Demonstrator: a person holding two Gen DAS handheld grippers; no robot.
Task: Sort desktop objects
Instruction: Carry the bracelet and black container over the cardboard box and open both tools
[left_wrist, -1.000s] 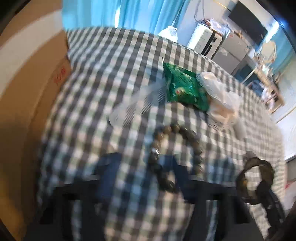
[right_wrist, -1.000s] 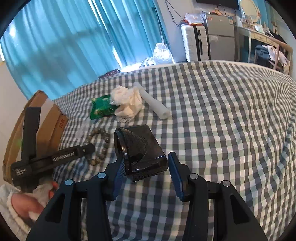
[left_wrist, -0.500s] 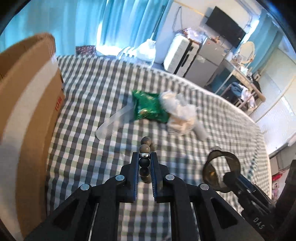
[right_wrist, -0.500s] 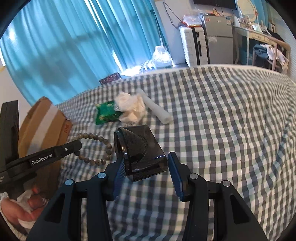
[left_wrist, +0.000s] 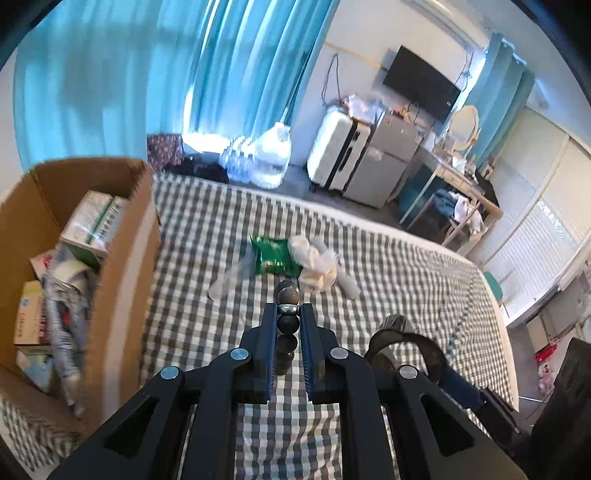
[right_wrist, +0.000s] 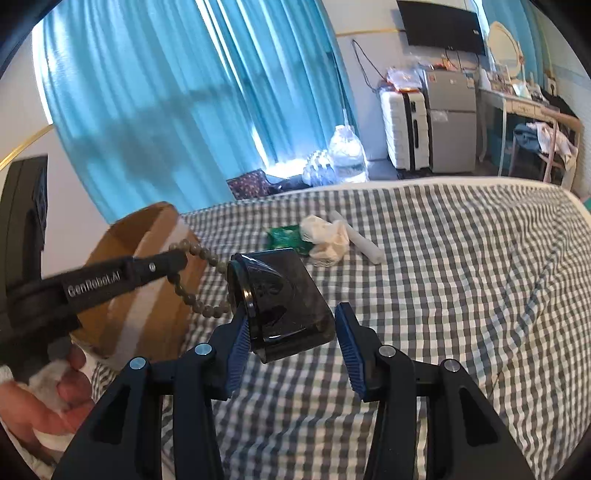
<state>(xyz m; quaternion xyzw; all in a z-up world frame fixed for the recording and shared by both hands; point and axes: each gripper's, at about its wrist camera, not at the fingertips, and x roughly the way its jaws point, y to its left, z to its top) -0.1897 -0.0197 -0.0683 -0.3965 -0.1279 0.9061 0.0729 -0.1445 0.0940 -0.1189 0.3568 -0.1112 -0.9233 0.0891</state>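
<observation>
Two grippers are in the air above a bed with a grey-and-white checked cover (left_wrist: 207, 236): the left gripper (left_wrist: 289, 325) is clamped on a bracelet (left_wrist: 287, 321) of round, dull olive-brown beads with one silver spacer, which hangs in a loop beside the open cardboard box (left_wrist: 122, 295). The right gripper (right_wrist: 291, 328) holds a glossy black box-shaped case (right_wrist: 284, 299) with a round rimmed end; only the left pad clearly touches it. On the cover beyond lie a green snack packet (left_wrist: 273, 254), crumpled white tissue (left_wrist: 314, 262) and a white tube (right_wrist: 362, 242).
</observation>
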